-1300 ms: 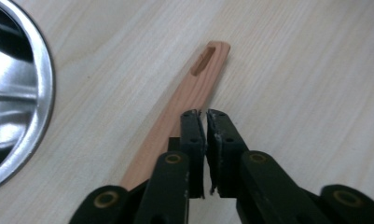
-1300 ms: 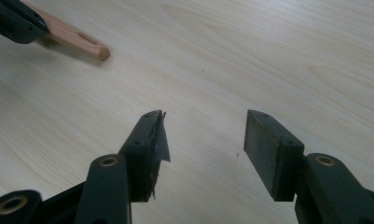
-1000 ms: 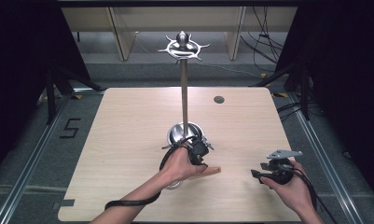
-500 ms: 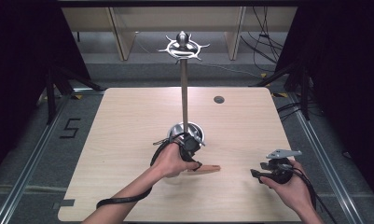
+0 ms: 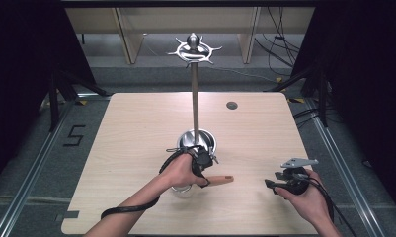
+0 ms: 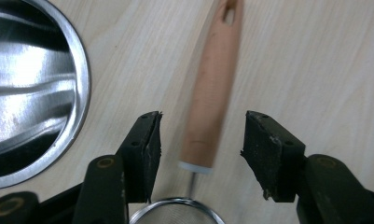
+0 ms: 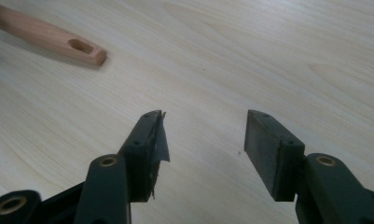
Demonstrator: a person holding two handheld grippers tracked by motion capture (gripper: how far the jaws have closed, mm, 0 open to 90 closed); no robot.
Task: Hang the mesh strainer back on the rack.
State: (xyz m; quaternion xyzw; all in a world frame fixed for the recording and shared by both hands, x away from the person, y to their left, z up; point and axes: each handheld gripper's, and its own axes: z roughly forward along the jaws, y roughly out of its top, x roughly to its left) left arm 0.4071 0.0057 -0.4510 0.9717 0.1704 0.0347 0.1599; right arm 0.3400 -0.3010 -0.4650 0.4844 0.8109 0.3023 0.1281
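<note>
Wooden and tapered, the strainer handle point(image 6: 211, 98) lay on the pale table point(image 5: 136, 133) between the left gripper point(image 6: 201, 140)'s just-opened, untouching jaws, beside a shiny steel bowl point(image 6: 31, 93), while the right gripper point(image 7: 203, 140) gaped apart over bare wood.

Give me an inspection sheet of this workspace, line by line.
Surface: light wooden table, a round dark spot near its far edge.
Job's things: wooden-handled strainer lies flat beside a steel stand base with a tall pole.
Clutter: nothing seen.
Grippers: left gripper has just been opening, jaws either side of the handle, not pressing; right gripper open over bare table.
Cables: one trails from each gripper.
Surroundings: dark curtains, shelving beyond.
</note>
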